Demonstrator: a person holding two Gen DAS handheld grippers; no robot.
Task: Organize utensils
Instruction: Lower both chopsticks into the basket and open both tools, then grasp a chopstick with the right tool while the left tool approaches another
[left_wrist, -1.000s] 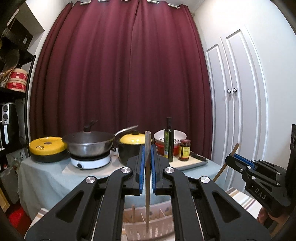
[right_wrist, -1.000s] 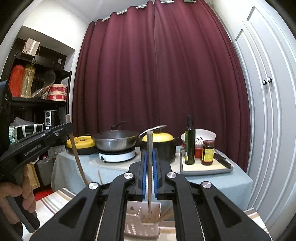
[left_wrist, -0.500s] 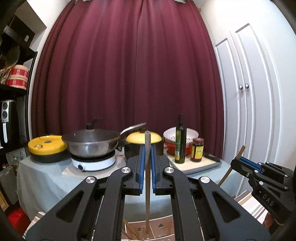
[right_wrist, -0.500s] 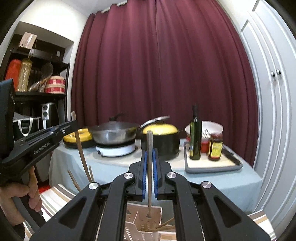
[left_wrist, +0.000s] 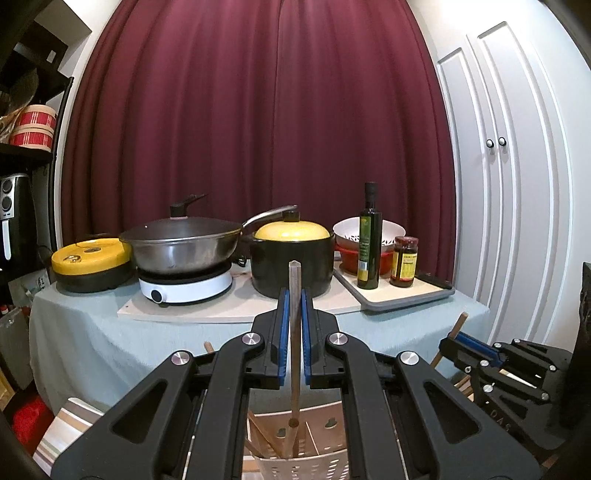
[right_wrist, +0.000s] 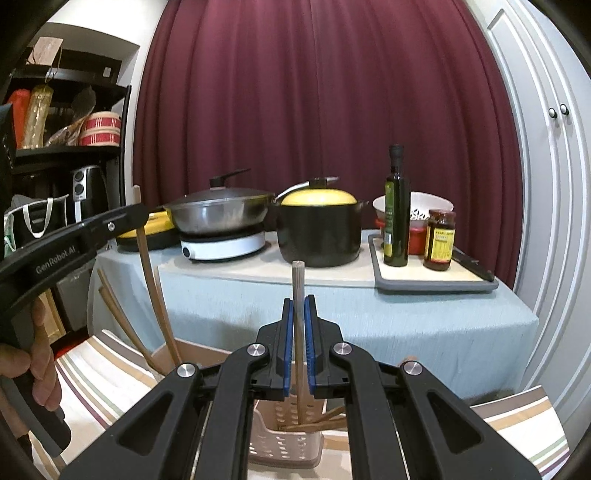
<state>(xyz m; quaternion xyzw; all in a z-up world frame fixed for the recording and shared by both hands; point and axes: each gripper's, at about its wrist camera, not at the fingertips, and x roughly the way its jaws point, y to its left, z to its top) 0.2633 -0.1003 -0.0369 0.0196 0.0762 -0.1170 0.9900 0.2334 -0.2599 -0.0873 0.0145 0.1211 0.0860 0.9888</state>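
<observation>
On the left gripper's (right_wrist: 122, 221) black side, seen at 9 o'clock from the right wrist, white lettering reads "GenRobot.AI". From the left wrist, the right gripper (left_wrist: 456, 339) at 4 o'clock shows the letters "DAS". Labels on the bottle (right_wrist: 396, 210) and jar (right_wrist: 439, 240) on the desk (right_wrist: 406, 317) are too small to read. Each gripper pinches one upright wooden chopstick between blue pads: the left one's chopstick (left_wrist: 294, 332) and the right one's chopstick (right_wrist: 298, 332) both stand at 12 o'clock, lower ends down in a perforated holder (right_wrist: 284, 443) at 6 o'clock, among other chopsticks.
</observation>
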